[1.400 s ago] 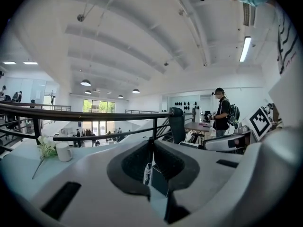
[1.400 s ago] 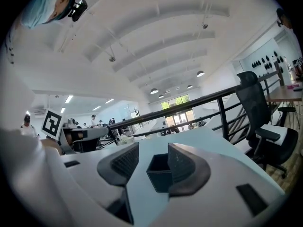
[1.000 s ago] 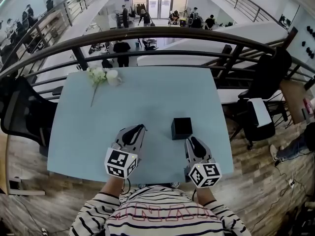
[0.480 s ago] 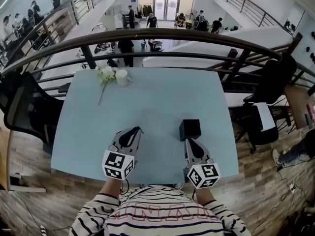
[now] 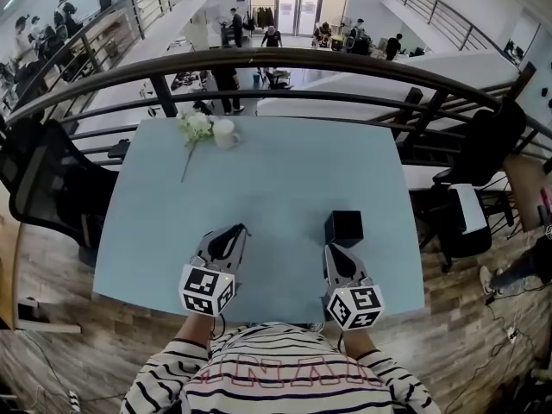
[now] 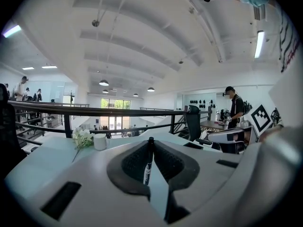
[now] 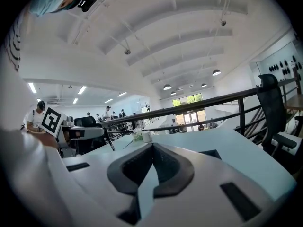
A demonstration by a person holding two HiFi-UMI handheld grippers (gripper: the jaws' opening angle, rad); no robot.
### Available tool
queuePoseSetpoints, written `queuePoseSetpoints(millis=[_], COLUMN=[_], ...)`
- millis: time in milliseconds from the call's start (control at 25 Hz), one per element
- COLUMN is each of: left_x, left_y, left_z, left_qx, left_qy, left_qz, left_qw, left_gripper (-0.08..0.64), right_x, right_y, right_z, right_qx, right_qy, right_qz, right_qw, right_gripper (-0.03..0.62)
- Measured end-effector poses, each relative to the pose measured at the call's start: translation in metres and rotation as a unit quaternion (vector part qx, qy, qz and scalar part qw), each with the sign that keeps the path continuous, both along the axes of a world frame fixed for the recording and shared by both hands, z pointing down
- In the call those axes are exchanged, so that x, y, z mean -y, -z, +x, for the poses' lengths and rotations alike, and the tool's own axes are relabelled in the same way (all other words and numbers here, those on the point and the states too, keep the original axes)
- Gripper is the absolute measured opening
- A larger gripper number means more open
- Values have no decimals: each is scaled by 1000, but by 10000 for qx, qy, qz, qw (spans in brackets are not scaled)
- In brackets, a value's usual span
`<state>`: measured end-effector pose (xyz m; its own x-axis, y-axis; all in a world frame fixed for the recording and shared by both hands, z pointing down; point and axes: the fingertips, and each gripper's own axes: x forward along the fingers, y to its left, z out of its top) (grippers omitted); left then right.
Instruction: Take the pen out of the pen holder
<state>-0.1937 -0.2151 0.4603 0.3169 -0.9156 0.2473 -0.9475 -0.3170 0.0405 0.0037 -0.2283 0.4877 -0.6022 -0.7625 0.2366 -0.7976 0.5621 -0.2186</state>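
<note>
Pale blue table (image 5: 276,188) beside balcony railing (image 5: 276,54) — left hand-held gripper (image 5: 240,229) pinching pen (image 6: 148,162), right hand-held gripper (image 5: 331,248) pressed together.

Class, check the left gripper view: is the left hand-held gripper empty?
No, the left hand-held gripper clamps a pen between its jaws.

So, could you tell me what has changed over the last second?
Both grippers slid leftward across the table; the right gripper, empty, is closing shut. The left gripper stays clamped on the pen; pen holder, flowers and cup unmoved.
</note>
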Motion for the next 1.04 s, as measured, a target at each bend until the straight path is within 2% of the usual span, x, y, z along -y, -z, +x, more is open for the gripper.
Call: queuePoseSetpoints(millis=[400,1040], left_x=[-2,-6], left_y=[-10,-18], left_z=[-18,-18], left_qx=[-71,-129], left_qy=[121,157], left_qz=[-56,-102], left_qw=[9999,9997], left_gripper=[52,51], right_x=[4,3], right_y=[-8,-10], right_z=[-15,-17], right_qx=[-119,-166], right_qy=[46,61], right_qz=[-41,-37], right_qw=[9999,9998], right_gripper=[26,26])
